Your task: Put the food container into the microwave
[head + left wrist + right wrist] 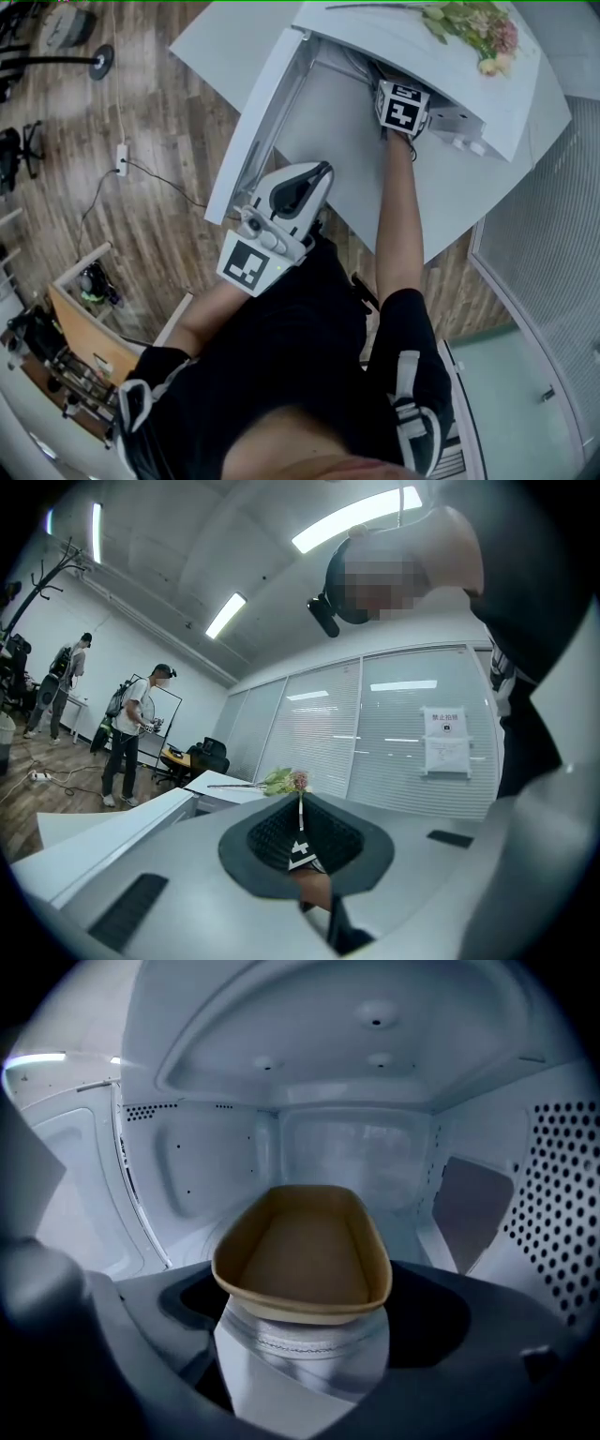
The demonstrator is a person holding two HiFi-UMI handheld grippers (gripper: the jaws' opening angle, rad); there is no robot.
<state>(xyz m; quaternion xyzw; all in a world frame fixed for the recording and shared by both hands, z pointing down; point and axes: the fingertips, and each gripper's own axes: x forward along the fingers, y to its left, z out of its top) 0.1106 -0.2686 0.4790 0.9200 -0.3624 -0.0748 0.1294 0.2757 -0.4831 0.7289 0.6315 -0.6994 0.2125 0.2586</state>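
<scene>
A tan oval food container (305, 1255) sits inside the white microwave cavity (337, 1143), empty and level. My right gripper (300, 1326) is shut on its near end. In the head view only the right gripper's marker cube (403, 105) and the forearm show, reaching into the microwave (487, 103); the container is hidden there. The microwave door (258, 127) stands swung open to the left. My left gripper (322, 174) is held back near the person's body, tilted upward, shut on nothing (300, 803).
A bunch of flowers (473, 26) lies on top of the microwave and also shows as flowers (286, 780) in the left gripper view. Perforated cavity wall (562, 1204) is at the right. A power strip (122, 157) lies on the wooden floor. Two people (131, 733) stand far left.
</scene>
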